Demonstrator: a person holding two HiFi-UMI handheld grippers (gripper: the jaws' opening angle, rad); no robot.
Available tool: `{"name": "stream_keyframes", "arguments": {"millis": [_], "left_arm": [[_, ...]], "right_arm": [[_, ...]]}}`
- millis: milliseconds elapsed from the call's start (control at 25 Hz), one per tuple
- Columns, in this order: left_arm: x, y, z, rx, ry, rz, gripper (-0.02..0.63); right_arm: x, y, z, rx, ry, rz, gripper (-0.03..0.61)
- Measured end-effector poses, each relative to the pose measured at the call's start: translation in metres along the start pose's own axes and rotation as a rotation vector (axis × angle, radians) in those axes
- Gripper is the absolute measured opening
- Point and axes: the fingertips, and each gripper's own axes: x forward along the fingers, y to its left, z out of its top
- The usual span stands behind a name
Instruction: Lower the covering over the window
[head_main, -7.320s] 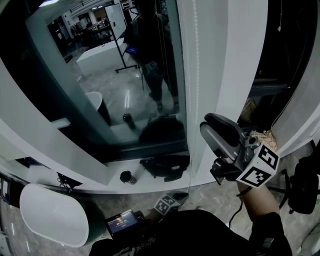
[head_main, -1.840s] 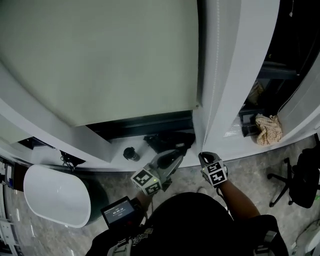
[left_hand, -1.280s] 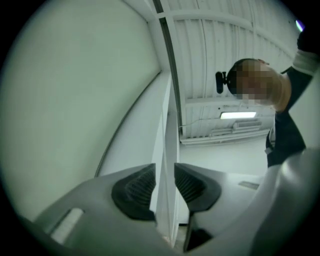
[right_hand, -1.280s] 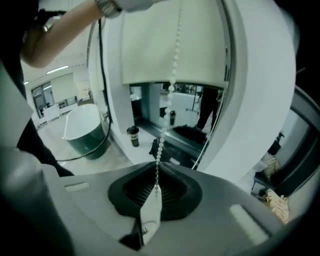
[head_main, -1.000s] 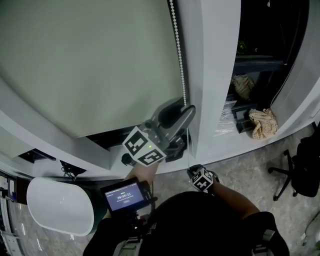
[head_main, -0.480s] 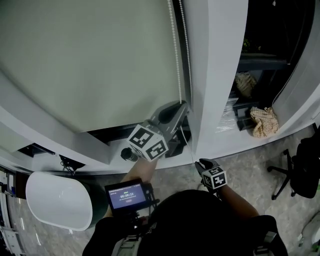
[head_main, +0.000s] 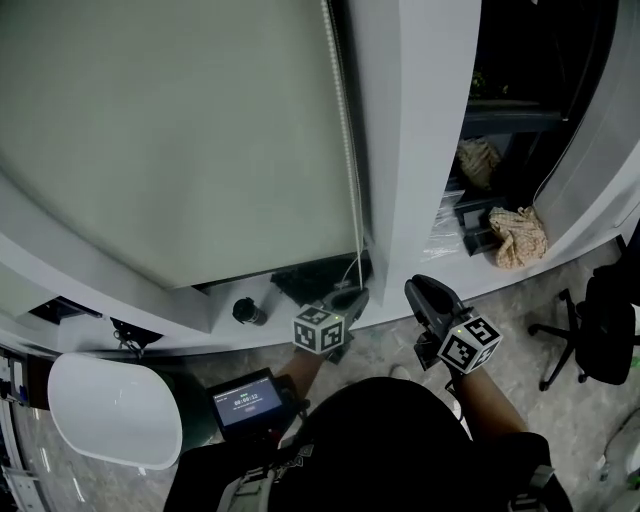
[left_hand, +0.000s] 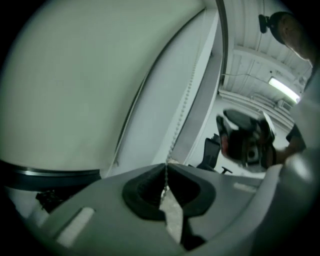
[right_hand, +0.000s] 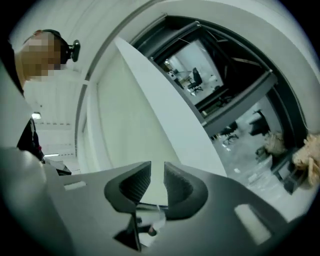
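While the left gripper (left_hand: 166, 167) is pinched tight on the bead chain (left_hand: 181, 119) beside the lowered blind (head_main: 180, 130), the right gripper (right_hand: 157, 175) is opening up, nothing in it.

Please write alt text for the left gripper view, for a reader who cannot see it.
The left gripper is shut on a bead chain that runs up beside a pale roller blind, which fills the left of the view.

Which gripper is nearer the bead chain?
Left. The left gripper is shut on the bead chain; the right gripper sits apart to its right, jaws opening, empty.
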Motion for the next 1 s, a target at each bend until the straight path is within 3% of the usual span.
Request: {"name": "stream_keyframes", "arguments": {"millis": [120,240,280,440,680,760,800,840,1000], "left_arm": [[0.001,-0.017,-0.085,-0.031,0.177,-0.016,0.011],[-0.011,-0.03,-0.195,-0.168,0.459,-0.065,0.011],[-0.016,-0.037,-0.216,-0.199,0.505,-0.089,0.011],[-0.018,-0.042,-0.223,-0.187,0.528,-0.123,0.011],[-0.025,-0.04,-0.223,-0.178,0.531,-0.126,0.011],[-0.023,-0.044,-0.222,-0.176,0.516,-0.142,0.011],[-0.022,-0.046,-0.222,-0.176,0.509,-0.151,0.012],[-0.022,-0.048,-0.222,-0.176,0.505,-0.159,0.012],[-0.03,-0.049,-0.213,-0.155,0.466,-0.176,0.014]], "right_arm": [[0.015,0.028,0.057,-0.088,-0.05,0.103,0.095],[0.028,0.07,0.122,-0.141,-0.125,0.223,0.114],[0.03,0.089,0.143,-0.151,-0.151,0.272,0.122],[0.036,0.161,0.21,-0.227,-0.212,0.437,0.15],[0.077,0.207,0.263,-0.27,-0.146,0.475,0.175],[0.088,0.217,0.277,-0.319,-0.141,0.458,0.142],[0.093,0.217,0.283,-0.36,-0.134,0.428,0.062],[0.098,0.216,0.286,-0.404,-0.117,0.392,0.021],[0.108,0.204,0.286,-0.596,-0.071,0.281,0.017]]}}
